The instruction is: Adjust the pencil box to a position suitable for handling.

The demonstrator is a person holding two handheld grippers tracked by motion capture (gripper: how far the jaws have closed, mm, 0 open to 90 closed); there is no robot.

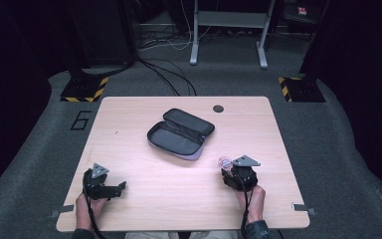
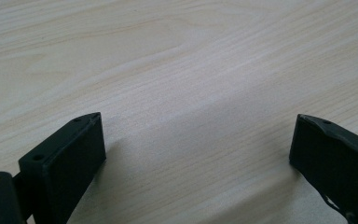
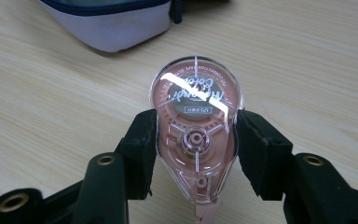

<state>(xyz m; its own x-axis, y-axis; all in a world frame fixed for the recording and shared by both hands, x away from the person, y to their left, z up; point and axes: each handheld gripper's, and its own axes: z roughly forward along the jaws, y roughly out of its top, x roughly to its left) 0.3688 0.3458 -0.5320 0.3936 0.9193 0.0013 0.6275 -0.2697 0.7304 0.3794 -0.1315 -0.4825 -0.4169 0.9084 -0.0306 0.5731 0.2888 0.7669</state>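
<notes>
A pink, see-through correction tape dispenser (image 3: 195, 135) is clamped between the two black jaws of the right gripper (image 3: 195, 154), one pad pressed on each of its flat sides. Its rounded end points away from the hand, and white printed lettering and a small label are seen on its clear cover, with a toothed wheel inside. In the high view the dispenser (image 1: 224, 162) is carried at the front of the right gripper (image 1: 231, 172), near the front right corner of the worktop (image 1: 258, 129), with the person's right hand (image 1: 251, 199) behind it.

Just beyond the dispenser, toward the middle of the worktop, a pencil case (image 1: 180, 133) is laid fully open, its two halves side by side. The lining is dark grey, the outside pale lilac with a dark zip edge. Nothing can be made out inside either half. In the right gripper view a corner of the case (image 3: 116, 23) is seen at the top edge, apart from the dispenser.

The left gripper (image 1: 110, 189) is rested near the front left corner of the worktop, held by the left hand (image 1: 87, 204). Its jaws are spread wide apart with bare wood between them, as seen in the left gripper view (image 2: 196, 154).

A small dark round hole (image 1: 218, 108) is set near the far edge of the worktop.
</notes>
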